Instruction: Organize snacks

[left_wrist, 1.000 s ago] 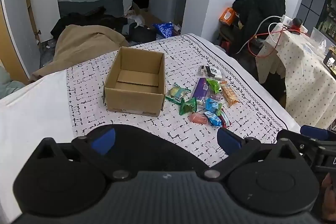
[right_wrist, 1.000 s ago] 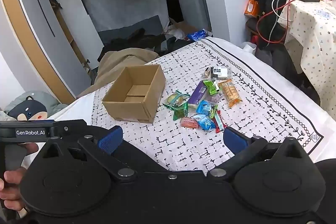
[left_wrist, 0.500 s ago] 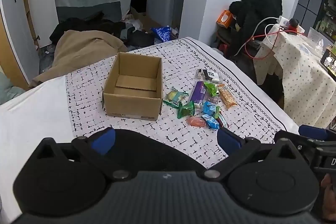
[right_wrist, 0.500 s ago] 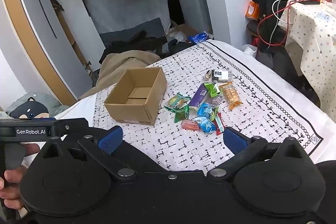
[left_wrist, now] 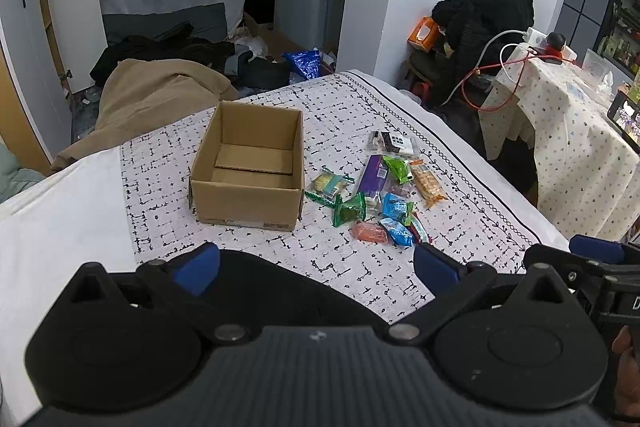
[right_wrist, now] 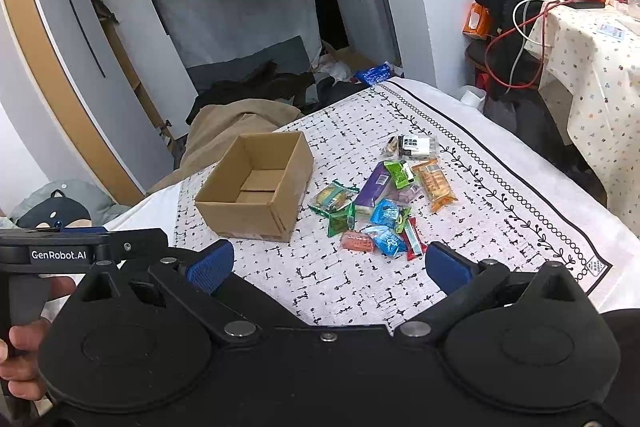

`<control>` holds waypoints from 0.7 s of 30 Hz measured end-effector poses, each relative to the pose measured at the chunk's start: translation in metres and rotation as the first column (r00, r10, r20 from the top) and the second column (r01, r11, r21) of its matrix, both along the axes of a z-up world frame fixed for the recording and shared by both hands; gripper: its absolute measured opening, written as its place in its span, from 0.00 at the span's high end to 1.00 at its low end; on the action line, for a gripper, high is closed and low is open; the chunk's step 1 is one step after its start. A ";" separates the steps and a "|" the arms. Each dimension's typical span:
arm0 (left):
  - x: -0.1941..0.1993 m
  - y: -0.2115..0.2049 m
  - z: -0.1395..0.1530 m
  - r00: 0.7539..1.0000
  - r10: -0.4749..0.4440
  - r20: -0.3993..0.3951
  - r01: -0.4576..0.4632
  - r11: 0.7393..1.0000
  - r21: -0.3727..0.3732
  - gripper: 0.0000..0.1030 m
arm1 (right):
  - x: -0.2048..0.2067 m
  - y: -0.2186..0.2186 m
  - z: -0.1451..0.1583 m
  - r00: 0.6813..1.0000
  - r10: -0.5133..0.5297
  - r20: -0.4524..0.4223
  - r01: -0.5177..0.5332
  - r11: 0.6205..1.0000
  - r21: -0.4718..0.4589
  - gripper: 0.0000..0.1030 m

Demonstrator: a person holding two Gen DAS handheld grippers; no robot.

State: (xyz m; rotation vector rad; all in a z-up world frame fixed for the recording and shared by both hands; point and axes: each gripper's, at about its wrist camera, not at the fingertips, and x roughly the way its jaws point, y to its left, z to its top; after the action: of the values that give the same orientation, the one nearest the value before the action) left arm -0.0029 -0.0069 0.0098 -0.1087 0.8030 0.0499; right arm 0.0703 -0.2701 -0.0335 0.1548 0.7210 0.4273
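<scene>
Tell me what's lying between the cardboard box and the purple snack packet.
Two green-edged packets: a clear biscuit pack and a green wrapper, between the cardboard box and the purple packet. Both views show it.

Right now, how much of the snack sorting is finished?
Nothing looks done: the cardboard box is empty. Nothing is in hand: the left tongs and right tongs are both open, short of the pile. All the snack packets remain on the patterned cloth beside the box.

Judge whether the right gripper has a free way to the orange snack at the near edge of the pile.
Probably yes. The right gripper is open and empty, and only bare cloth lies between it and the orange snack; the box sits off to the left.
</scene>
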 end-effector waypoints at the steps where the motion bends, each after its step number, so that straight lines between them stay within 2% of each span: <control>1: 0.001 0.000 -0.001 1.000 -0.001 -0.002 0.001 1.000 -0.001 0.00 | 0.000 0.000 0.000 1.000 0.000 0.000 0.000 1.000 -0.001 0.00; 21: 0.005 0.002 -0.005 1.000 0.013 -0.018 -0.013 1.000 0.002 0.00 | 0.006 0.005 -0.003 1.000 0.022 -0.010 -0.022 1.000 -0.003 0.00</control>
State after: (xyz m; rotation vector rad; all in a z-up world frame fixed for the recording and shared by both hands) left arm 0.0020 -0.0049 0.0044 -0.1118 0.8207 0.0637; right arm 0.0760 -0.2649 -0.0369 0.1458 0.7341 0.4468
